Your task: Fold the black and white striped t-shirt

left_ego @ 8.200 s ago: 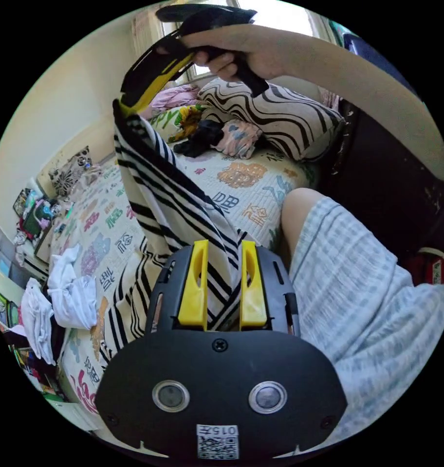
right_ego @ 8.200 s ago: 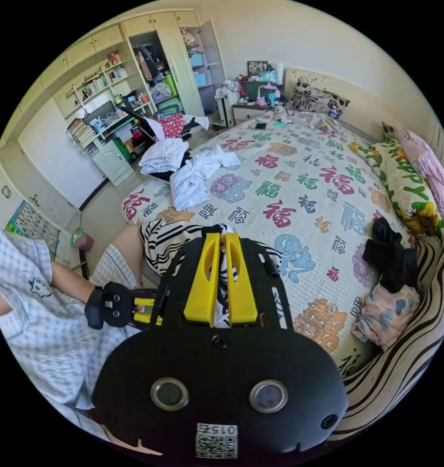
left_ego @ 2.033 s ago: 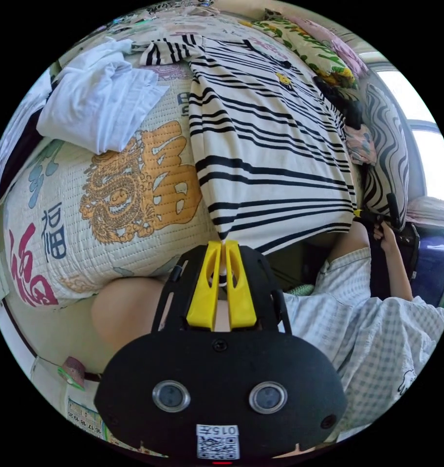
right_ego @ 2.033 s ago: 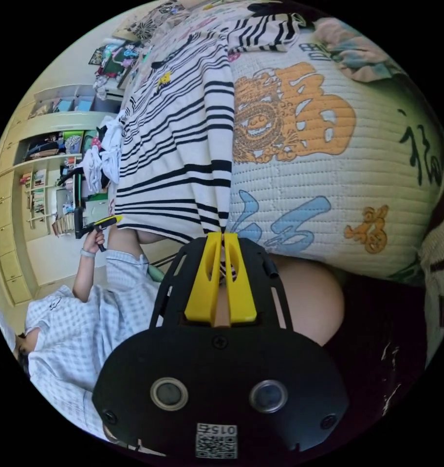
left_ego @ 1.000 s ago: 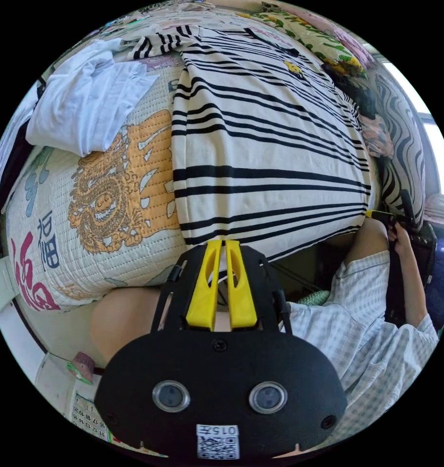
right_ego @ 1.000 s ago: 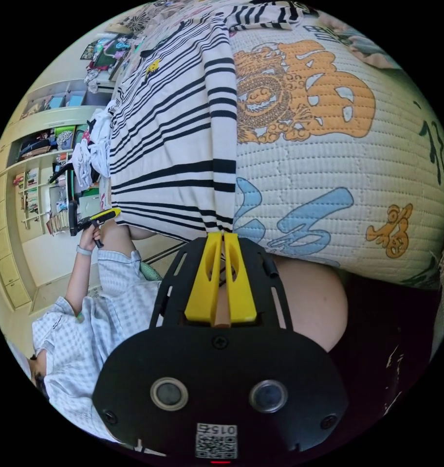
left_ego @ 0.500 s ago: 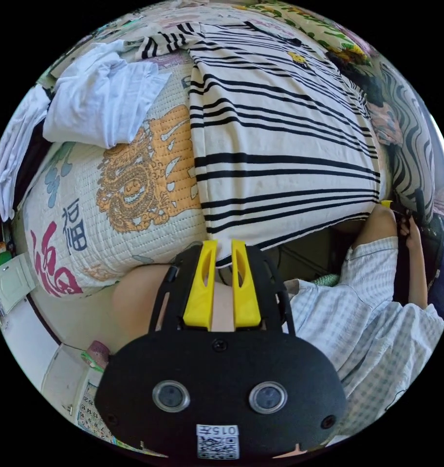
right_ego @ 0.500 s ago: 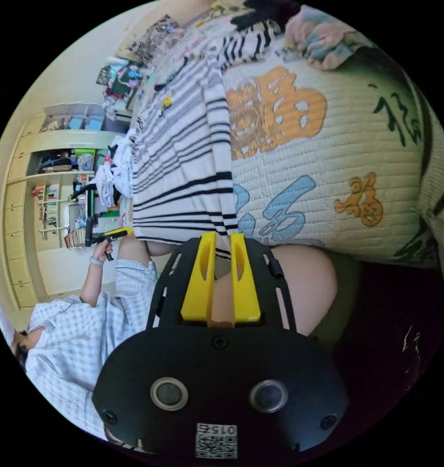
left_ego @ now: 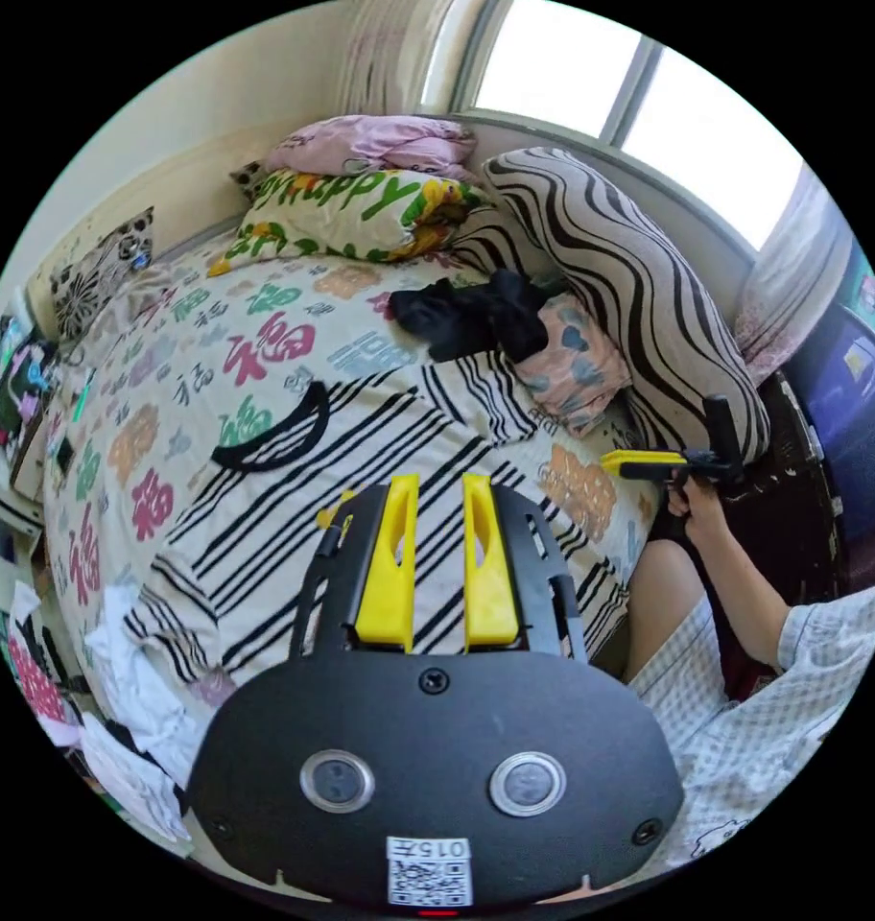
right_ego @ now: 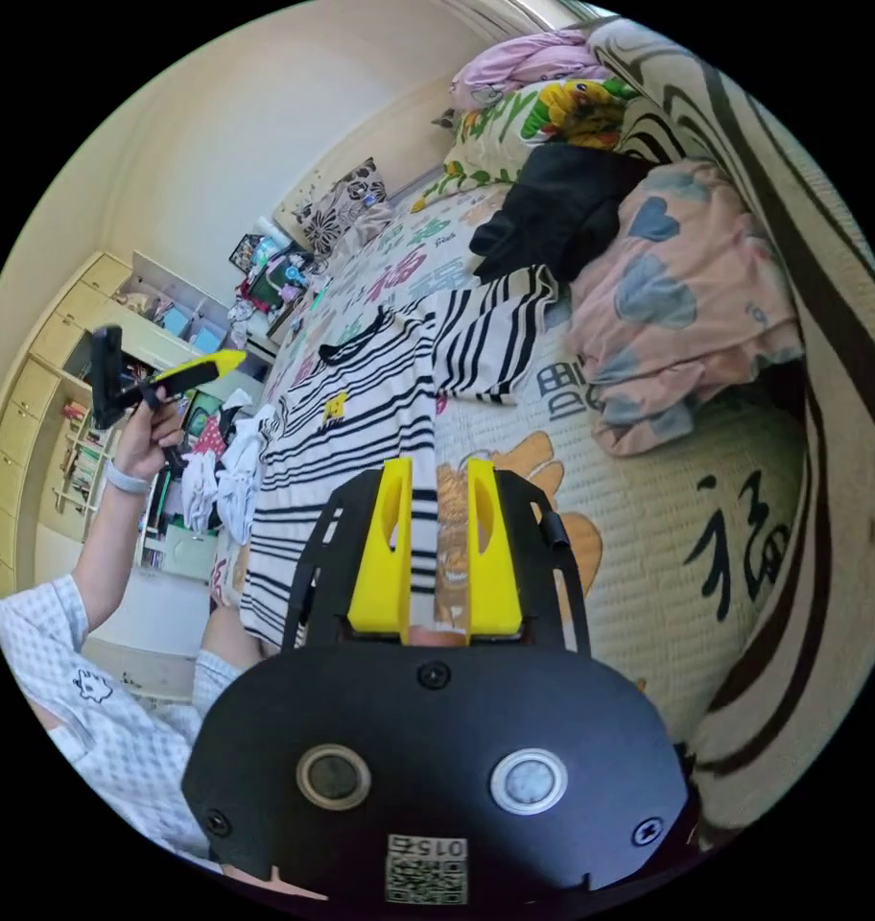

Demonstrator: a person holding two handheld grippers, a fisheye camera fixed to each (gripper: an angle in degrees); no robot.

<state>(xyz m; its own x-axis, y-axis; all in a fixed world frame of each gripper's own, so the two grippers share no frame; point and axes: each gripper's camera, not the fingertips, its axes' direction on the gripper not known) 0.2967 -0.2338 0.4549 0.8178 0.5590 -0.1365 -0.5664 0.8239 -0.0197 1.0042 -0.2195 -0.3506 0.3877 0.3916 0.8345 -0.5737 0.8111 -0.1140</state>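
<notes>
The black and white striped t-shirt lies spread flat, front up, on the patterned bedspread, its black collar toward the headboard; it also appears in the right gripper view. My left gripper hovers open above the shirt's lower body, nothing between its yellow jaws. My right gripper hangs open over the shirt's side edge, empty. The other gripper appears in the left gripper view beside the bed, and a hand-held one is raised at the left of the right gripper view.
A black garment and a pink heart-print cloth lie near the shirt's sleeve. Wavy-striped pillows, a flowered pillow and pink bedding line the window side. White clothes sit at the bed's near corner. Shelves stand across the room.
Both grippers have let go of the shirt's hem and opened. They have lifted away from the bed's edge, and the shirt now rests flat on the bedspread.
</notes>
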